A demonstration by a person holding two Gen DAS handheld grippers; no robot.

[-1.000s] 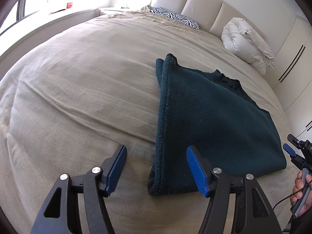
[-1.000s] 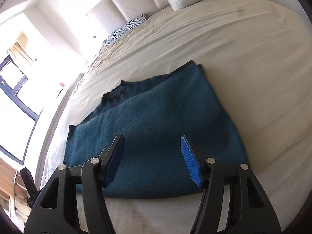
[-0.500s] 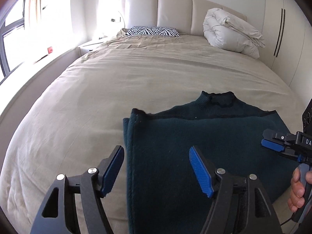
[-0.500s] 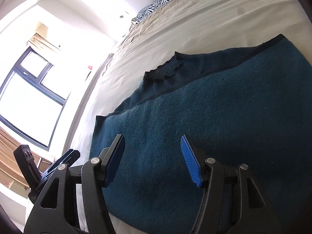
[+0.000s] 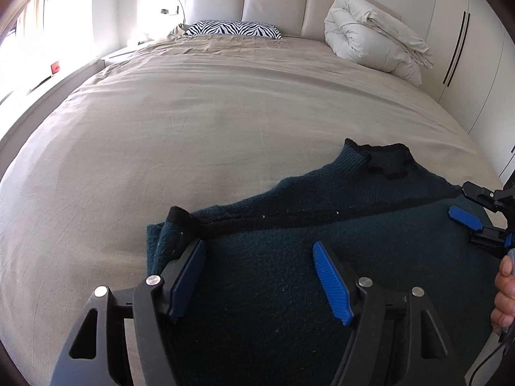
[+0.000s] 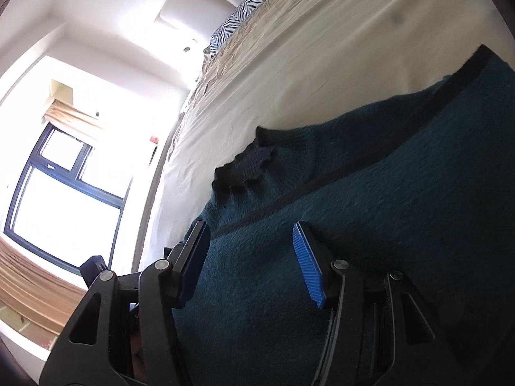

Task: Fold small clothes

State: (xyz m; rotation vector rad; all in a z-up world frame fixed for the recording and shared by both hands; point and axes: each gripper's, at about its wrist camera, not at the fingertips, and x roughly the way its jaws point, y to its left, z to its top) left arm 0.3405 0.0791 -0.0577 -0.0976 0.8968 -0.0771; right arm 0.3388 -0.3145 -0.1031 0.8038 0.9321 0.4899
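Observation:
A dark teal knitted sweater lies folded on the beige bed, its black-trimmed collar toward the headboard. My left gripper is open and empty, low over the sweater's left part near its folded corner. My right gripper is open and empty, close over the sweater near its collar. The right gripper also shows at the right edge of the left wrist view, held by a hand.
A zebra-print pillow and a rolled white duvet lie at the headboard. White wardrobe doors stand right of the bed. A window is on the left side.
Both grippers have moved in closer and lower over the sweater, which fills more of each view. Both stay open.

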